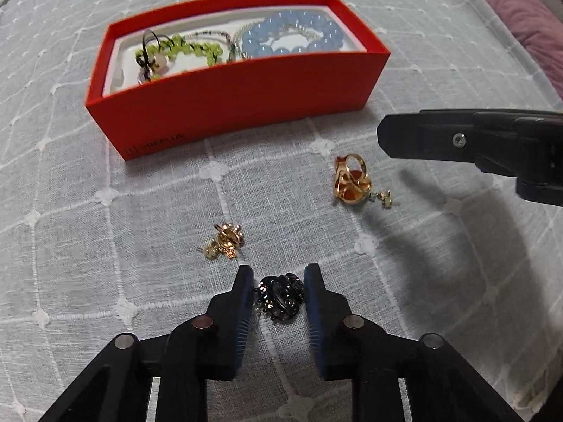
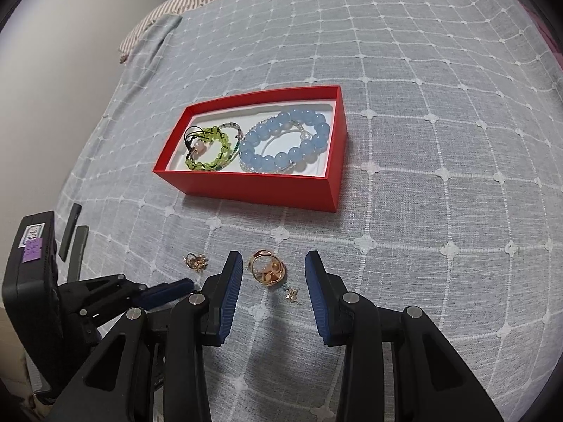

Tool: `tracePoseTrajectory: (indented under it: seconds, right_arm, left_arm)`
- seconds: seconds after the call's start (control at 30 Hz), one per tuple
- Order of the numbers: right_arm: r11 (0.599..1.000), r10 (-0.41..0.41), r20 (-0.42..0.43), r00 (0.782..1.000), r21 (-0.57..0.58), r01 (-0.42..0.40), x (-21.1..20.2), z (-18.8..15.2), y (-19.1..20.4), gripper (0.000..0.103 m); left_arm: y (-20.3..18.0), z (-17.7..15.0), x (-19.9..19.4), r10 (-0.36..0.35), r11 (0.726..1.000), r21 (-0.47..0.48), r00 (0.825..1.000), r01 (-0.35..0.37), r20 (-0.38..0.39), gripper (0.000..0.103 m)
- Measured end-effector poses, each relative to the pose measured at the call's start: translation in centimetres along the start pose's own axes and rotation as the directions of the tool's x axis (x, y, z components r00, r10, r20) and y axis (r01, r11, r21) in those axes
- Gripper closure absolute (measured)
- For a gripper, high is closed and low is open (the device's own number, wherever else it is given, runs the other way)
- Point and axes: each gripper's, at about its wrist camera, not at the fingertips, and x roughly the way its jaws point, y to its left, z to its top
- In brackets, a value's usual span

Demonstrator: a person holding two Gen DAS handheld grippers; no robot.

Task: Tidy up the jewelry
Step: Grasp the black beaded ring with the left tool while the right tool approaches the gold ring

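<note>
Left gripper (image 1: 279, 281): fingers apart, a dark beaded ring (image 1: 279, 297) on the cloth between the blue pads (image 1: 246, 302). The right pad touches or nearly touches the ring's edge; at the left pad I cannot tell if there is contact. Not clearly clamped.

Ahead of the left fingertips and a little left, close by: a small gold cluster ring (image 1: 227, 242) with a tiny earring beside it. Further ahead and to the right: a larger gold ring (image 1: 352, 181), lying on its side, with a small stud (image 1: 385, 198) just beside it. The right gripper's black finger reaches in from the right edge, above the gold ring.

Right gripper (image 2: 274, 263): fingers apart, nothing gripped. The gold ring (image 2: 267, 269) lies on the cloth between the two fingertips, nearer the left finger, clear of both pads. The stud (image 2: 292, 293) sits just behind it, between the fingers, also untouched. The cluster ring (image 2: 197, 262) lies outside the left finger. The left gripper shows low at left in this view, one blue pad visible.

Red box (image 1: 246, 102), open-topped with a white lining, stands well ahead of both sets of fingers. Inside: a blue bead bracelet (image 2: 285, 142) at the right, a green bead bracelet (image 2: 211, 151) at the left, with a black cord and thin strands tangled by it.

All rests on a grey quilted cloth (image 2: 422, 211) with white stitched grid.
</note>
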Motion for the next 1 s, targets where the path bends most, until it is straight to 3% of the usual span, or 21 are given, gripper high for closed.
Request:
tracePoseTrajectory:
  seconds: [0.17, 0.43, 0.83, 0.9, 1.0]
  right_arm:
    - [1.000, -0.001, -0.007, 1.000, -0.025, 0.001, 0.7, -0.2, 0.4, 0.064]
    - [0.998, -0.023, -0.031, 0.999, -0.061, 0.021, 2.6, -0.4, 0.9, 0.064]
    - [0.985, -0.085, -0.039, 0.996, -0.154, 0.078, 5.0, -0.6, 2.7, 0.064]
    - [0.982, -0.111, -0.031, 0.993, -0.158, 0.105, 5.0, -0.6, 2.8, 0.069]
    - [0.987, -0.083, -0.023, 0.996, -0.141, 0.079, 4.2, -0.3, 2.6, 0.074]
  left_arm:
    - [0.1, 0.2, -0.3, -0.010, 1.000, -0.015, 1.000, 0.010, 0.024, 0.080]
    - [2.2, 1.1, -2.3, -0.082, 0.993, -0.084, 0.993, 0.089, 0.086, 0.080]
    - [5.3, 1.6, -3.0, -0.090, 0.968, -0.222, 0.986, 0.120, 0.143, 0.080]
    - [5.8, 1.5, -3.1, -0.075, 0.965, -0.238, 0.986, 0.109, 0.149, 0.080]
    - [6.3, 1.6, -2.9, -0.077, 0.958, -0.262, 0.986, 0.114, 0.150, 0.080]
